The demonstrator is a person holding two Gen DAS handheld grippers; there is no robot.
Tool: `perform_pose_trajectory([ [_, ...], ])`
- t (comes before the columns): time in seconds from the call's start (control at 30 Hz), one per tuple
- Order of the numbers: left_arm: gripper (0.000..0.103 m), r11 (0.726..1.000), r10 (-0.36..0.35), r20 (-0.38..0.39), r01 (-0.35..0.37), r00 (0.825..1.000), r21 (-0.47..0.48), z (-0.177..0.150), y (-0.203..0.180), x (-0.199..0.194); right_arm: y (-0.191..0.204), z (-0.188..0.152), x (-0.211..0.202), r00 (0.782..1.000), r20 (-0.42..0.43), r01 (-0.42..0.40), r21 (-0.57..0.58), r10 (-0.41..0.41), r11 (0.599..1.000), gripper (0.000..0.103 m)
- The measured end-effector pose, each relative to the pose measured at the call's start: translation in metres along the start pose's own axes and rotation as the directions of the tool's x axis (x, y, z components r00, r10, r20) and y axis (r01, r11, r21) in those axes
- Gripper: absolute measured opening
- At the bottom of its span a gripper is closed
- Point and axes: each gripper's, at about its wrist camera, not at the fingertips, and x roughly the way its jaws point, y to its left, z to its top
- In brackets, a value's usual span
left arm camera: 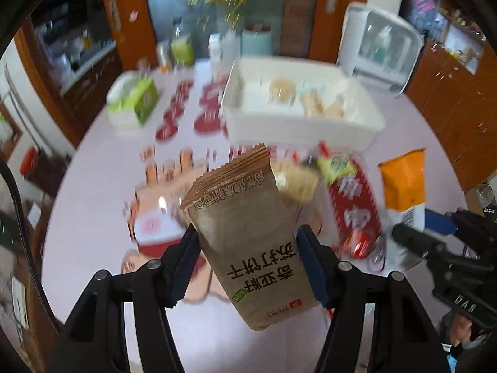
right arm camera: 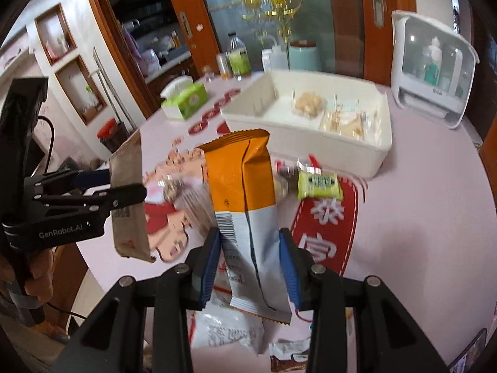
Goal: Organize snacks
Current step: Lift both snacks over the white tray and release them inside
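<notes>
— Brown paper cracker packet (left arm camera: 248,242) sits closest to the left camera, pinched across its width by the left gripper (left arm camera: 248,267); its long axis runs straight out along the fingers, well clear of the bench (left arm camera: 435,130).

— And the right side?

— Same picture: the right gripper (right arm camera: 250,264) is clamped on an orange-and-white snack bag (right arm camera: 245,205), also held lengthwise, pointing forward and raised off the bench.

— Where do they go?

— Likely into the white bin (right arm camera: 357,152), which stands ahead of both packets and already holds a few wrapped snacks. From the right camera the bin lies ahead and slightly to the right; from the left camera it lies ahead and a touch right as well, so I judge the right hand somewhat nearer.

— Anything left on the bench?

— A small green packet (right arm camera: 320,185) and other wrappers lie between the fingers and the bin's near wall. Each held packet must clear that wall before release.

— Left view looks smeared.

— Yes, blurred, so fine detail there is uncertain.
</notes>
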Motion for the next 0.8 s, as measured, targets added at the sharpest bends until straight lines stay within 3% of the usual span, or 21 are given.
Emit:
perform_pose_trajectory([
  [0.23, 0.061, 0.998, -0.011, 0.163, 0.001, 0.987, 0.064, 0.059, -0.012, -0.028, 0.0, 0.051, -0.028, 0.992, 0.128, 0.006, 0.036, -0.01, 0.999, 0.038],
  [0.5, 0.062, 0.993, -0.012, 0.305, -0.025, 0.952, 0.117, 0.141, -0.026, -0.042, -0.018, 0.125, -0.035, 0.971, 0.221, 0.061, 0.122, -0.087, 0.991, 0.038],
  [0.7, 0.062, 0.987, -0.006, 0.364, -0.052, 0.931, 0.151, 0.198, -0.038, -0.029, -0.039, 0.174, -0.023, 0.952, 0.254, 0.114, 0.224, -0.171, 0.968, 0.039],
  [0.8, 0.062, 0.984, 0.001, 0.368, -0.066, 0.93, 0.165, 0.223, -0.044, -0.012, -0.051, 0.195, -0.01, 0.948, 0.246, 0.139, 0.261, -0.205, 0.955, 0.04],
])
